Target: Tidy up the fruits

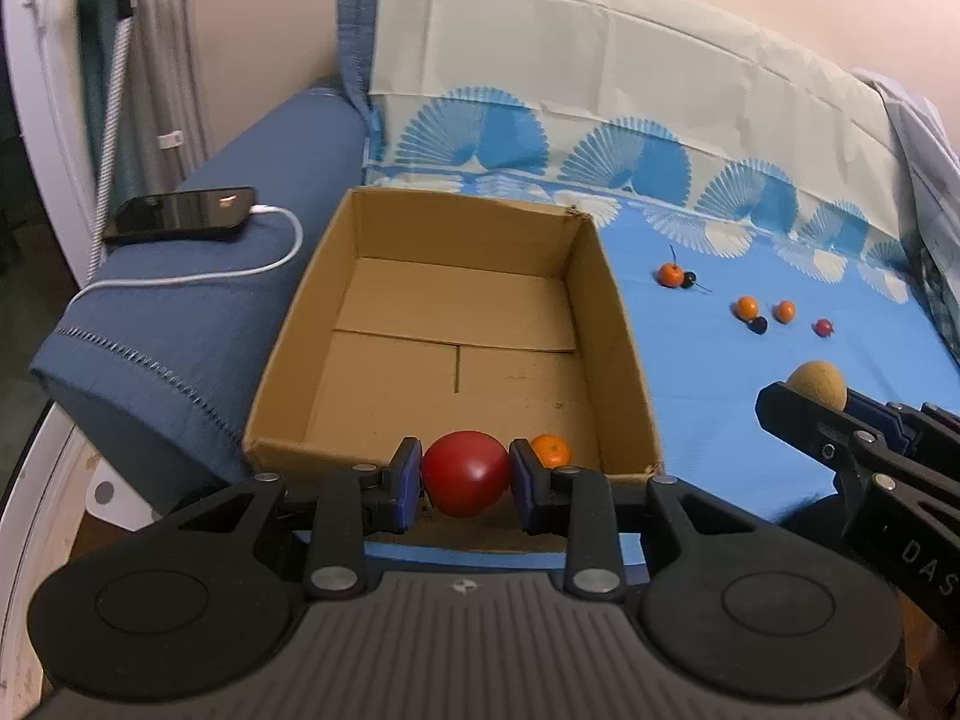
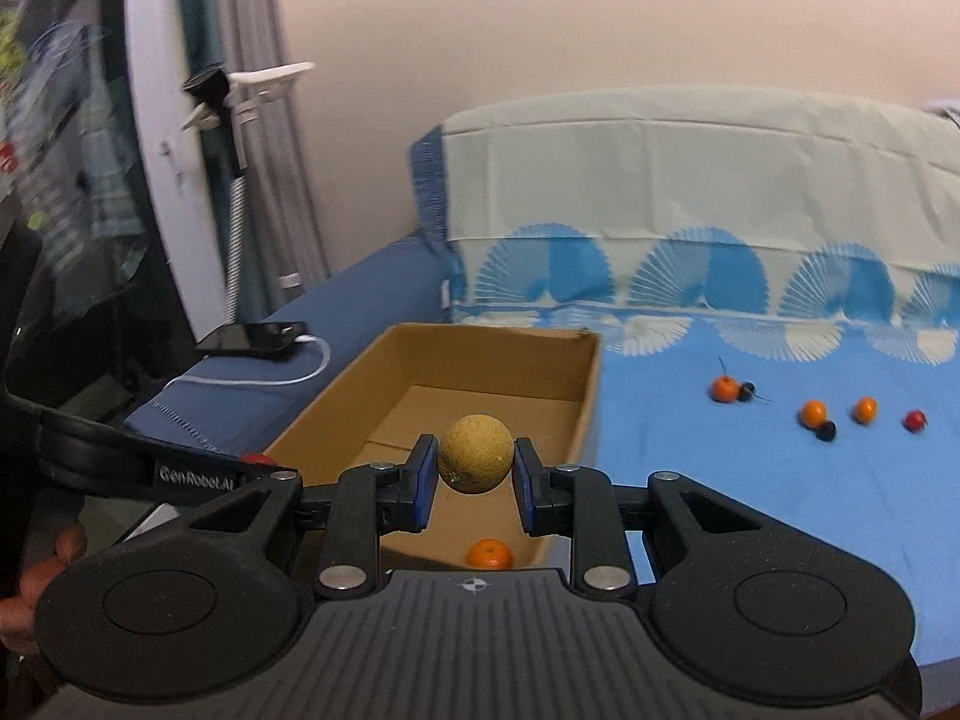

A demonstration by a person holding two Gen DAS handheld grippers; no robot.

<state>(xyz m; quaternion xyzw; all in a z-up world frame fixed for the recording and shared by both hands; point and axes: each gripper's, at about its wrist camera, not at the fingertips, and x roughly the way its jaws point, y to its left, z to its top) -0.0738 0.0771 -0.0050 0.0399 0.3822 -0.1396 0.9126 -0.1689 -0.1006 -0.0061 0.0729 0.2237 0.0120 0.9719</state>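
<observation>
Both grippers carry fruit at the box's near edge.
The left gripper (image 1: 466, 480) is clamped on a red apple (image 1: 465, 473); the right gripper (image 2: 474, 480) squeezes a tan ball-like fruit (image 2: 475, 453). One orange (image 2: 489, 554) lies inside the cardboard box (image 1: 618, 324), otherwise bare; small fruits (image 1: 747, 306) sit apart on the blue sheet (image 1: 720, 408).

We note a plain brown cardboard box (image 1: 462, 324) on a bright blue sheet (image 1: 750, 420) with pale fan shapes. Left gripper (image 1: 465, 474): black, blue pads, red fruit (image 1: 465, 471). Right gripper (image 2: 474, 468): same colours, yellowish-tan fruit (image 2: 475, 453). One orange fruit (image 2: 489, 553) in the box. Armrest cover (image 1: 180, 324) dark blue; phone (image 1: 180, 213) black, cable (image 1: 240, 273) white.
</observation>
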